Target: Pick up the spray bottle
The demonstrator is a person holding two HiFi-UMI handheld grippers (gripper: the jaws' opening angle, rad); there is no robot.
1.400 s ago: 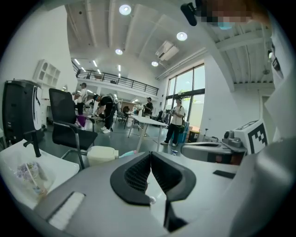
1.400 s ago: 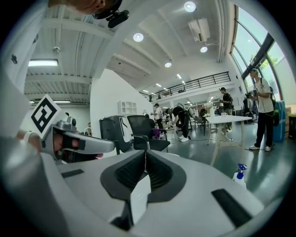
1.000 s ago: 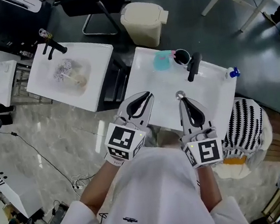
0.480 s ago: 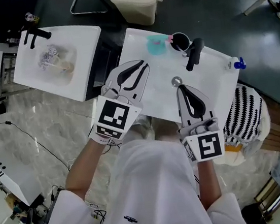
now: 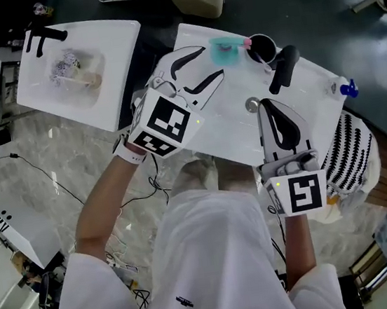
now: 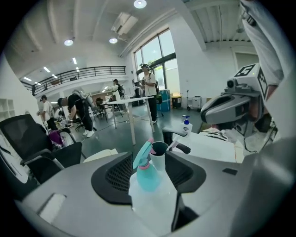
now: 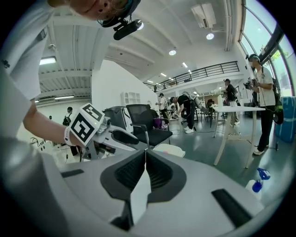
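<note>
Holds the right gripper (image 5: pixel 270 105) pressed together on nothing, low over the tabletop (image 5: pixel 225 128). Opens the left gripper (image 5: pixel 213 61) farther on, off to the right one's left. Frames the bottle (image 6: pixel 148 178) upright between the spreading jaws, just past the tips, untouched. Just behind the bottle, a cup (image 6: pixel 158 150).
</note>
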